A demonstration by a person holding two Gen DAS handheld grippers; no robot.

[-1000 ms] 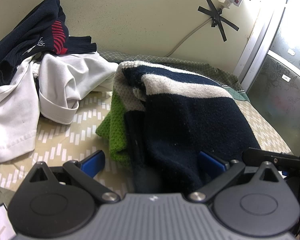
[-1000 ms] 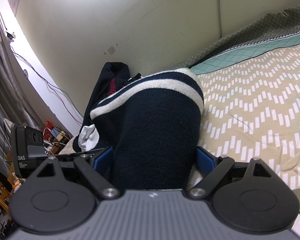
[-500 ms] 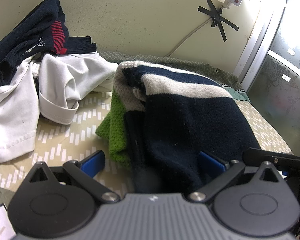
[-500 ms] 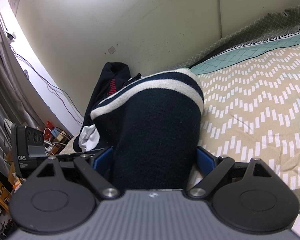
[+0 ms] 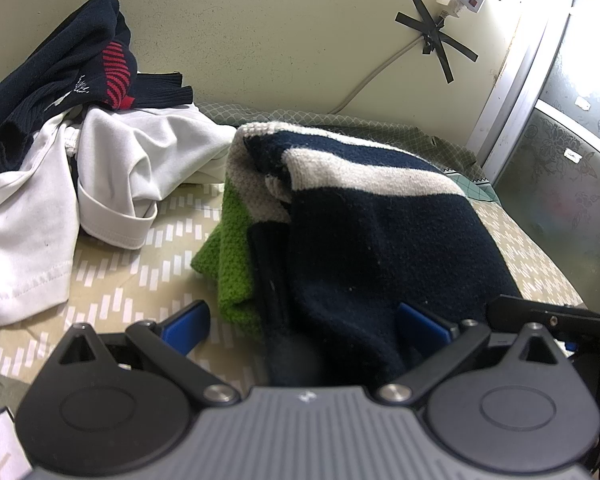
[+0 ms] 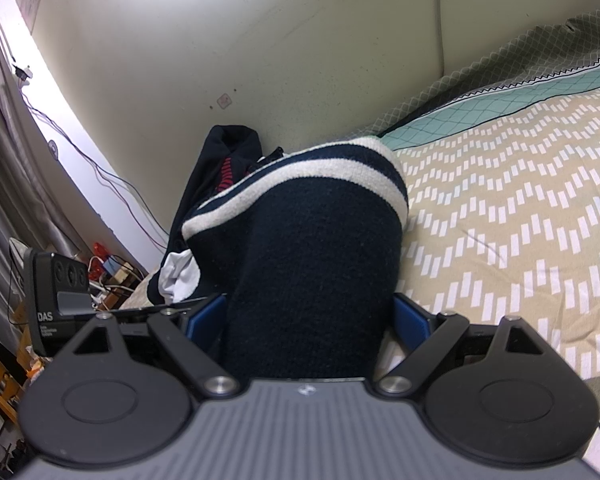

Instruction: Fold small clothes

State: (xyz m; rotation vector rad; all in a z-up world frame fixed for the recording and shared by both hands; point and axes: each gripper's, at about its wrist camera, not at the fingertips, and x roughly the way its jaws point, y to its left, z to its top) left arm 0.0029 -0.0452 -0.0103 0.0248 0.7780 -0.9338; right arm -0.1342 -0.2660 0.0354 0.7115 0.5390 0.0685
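Observation:
A folded knit sweater (image 5: 372, 224), navy with cream stripes and a green part, lies on the patterned bedsheet (image 5: 112, 276). My left gripper (image 5: 304, 322) is open, its blue pads wide apart around the sweater's near edge. In the right wrist view the same sweater (image 6: 316, 264) fills the space between the fingers of my right gripper (image 6: 306, 320), which is open with the pads beside the thick fold. I cannot tell whether the pads touch the cloth.
A heap of unfolded clothes sits at the left: a white garment (image 5: 112, 168) and a navy sweater with red stripes (image 5: 72, 64) against the wall. A taped cable (image 5: 432, 40) runs up the wall. The bedsheet (image 6: 520, 208) stretches to the right.

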